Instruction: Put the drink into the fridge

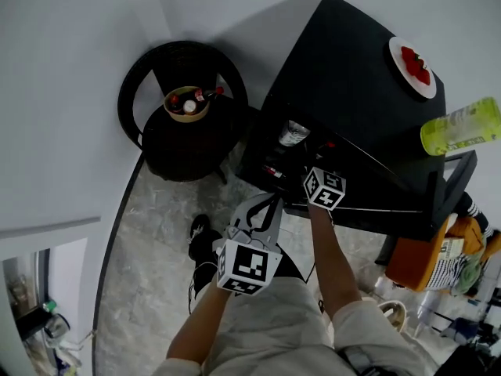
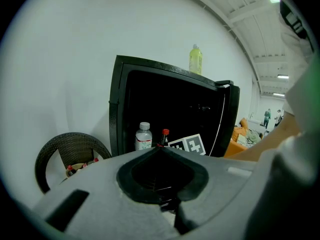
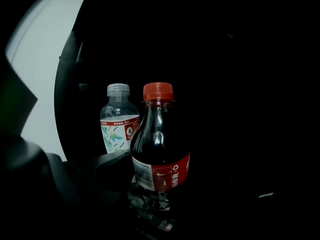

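The right gripper [image 3: 156,186] reaches into the open black fridge [image 1: 352,77], and its own view shows a cola bottle [image 3: 159,149] with a red cap and a red label standing upright between its jaws. The jaws close on the bottle's lower body: the left jaw presses against its side, while the right jaw is mostly lost in the dark interior. Just behind the cola bottle and to its left stands a clear water bottle [image 3: 119,124] with a pale cap and a white label, apart from the gripper. In the head view the right gripper's marker cube [image 1: 325,188] sits at the mouth of the fridge, with the person's forearm [image 1: 333,249] stretched toward it. The left gripper [image 1: 266,210] hangs in front of the fridge, outside it, with its jaws pressed together and nothing between them. Its view looks at the fridge front, where both bottles show side by side low in the compartment. The fridge door [image 1: 454,182] stands swung open on the right. On top of the fridge lie a white plate [image 1: 399,49] bearing something red and, near the door edge, a yellow-green bottle [image 1: 462,125]. To the left of the fridge, against the white wall, stands a dark wicker chair [image 1: 141,92] that holds a small round basket [image 1: 186,116] of red-capped bottles.
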`<state>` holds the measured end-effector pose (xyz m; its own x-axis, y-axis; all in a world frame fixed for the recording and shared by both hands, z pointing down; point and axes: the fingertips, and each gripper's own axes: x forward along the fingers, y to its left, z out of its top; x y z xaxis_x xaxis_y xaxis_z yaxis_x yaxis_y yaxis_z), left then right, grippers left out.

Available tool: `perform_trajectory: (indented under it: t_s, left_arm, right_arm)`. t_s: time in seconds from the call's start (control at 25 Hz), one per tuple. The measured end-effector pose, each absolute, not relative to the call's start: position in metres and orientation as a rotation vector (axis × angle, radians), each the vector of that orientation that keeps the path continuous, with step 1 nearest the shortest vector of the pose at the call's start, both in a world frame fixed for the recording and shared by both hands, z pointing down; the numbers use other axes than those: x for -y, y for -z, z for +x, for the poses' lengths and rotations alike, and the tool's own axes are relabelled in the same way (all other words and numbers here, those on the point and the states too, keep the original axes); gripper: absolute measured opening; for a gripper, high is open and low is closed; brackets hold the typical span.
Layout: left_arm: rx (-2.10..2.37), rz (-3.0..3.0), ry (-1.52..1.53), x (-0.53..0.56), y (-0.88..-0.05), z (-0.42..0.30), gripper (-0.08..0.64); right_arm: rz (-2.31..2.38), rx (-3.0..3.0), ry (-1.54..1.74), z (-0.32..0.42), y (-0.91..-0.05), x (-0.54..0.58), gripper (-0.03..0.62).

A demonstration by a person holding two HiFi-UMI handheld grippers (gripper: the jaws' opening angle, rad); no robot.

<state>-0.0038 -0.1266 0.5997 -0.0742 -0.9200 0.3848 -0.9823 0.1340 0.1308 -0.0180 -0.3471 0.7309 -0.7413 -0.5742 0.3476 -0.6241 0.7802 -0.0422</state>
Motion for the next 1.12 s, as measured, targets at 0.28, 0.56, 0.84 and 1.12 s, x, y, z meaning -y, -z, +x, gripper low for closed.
perform_trajectory:
  t_s: [0.28, 0.56, 0.84, 1.12]
  left_arm:
    - [2.042, 1.810, -0.260, 0.115, -0.601, -0.013, 0.009]
    - [2.019, 1.831, -0.326, 0.100, -0.581, -0.016, 0.009]
    - [1.961, 1.940, -0.351, 0.093, -0.531, -0.014, 0.009]
    - [1.862, 2.091, -0.373, 0.094, -0.487, -0.013, 0.009]
  right_arm:
    - [0.951, 2.666, -0.219, -0.021, -0.732, 0.346, 0.282]
    - [1.007, 2.620, -0.258, -0.014, -0.714, 0.342, 0.284]
    - [1.068, 2.540, -0.328, 0.043, -0.692, 0.295, 0.284]
    - [1.138, 2.537, -0.348, 0.088, -0.621, 0.237, 0.282]
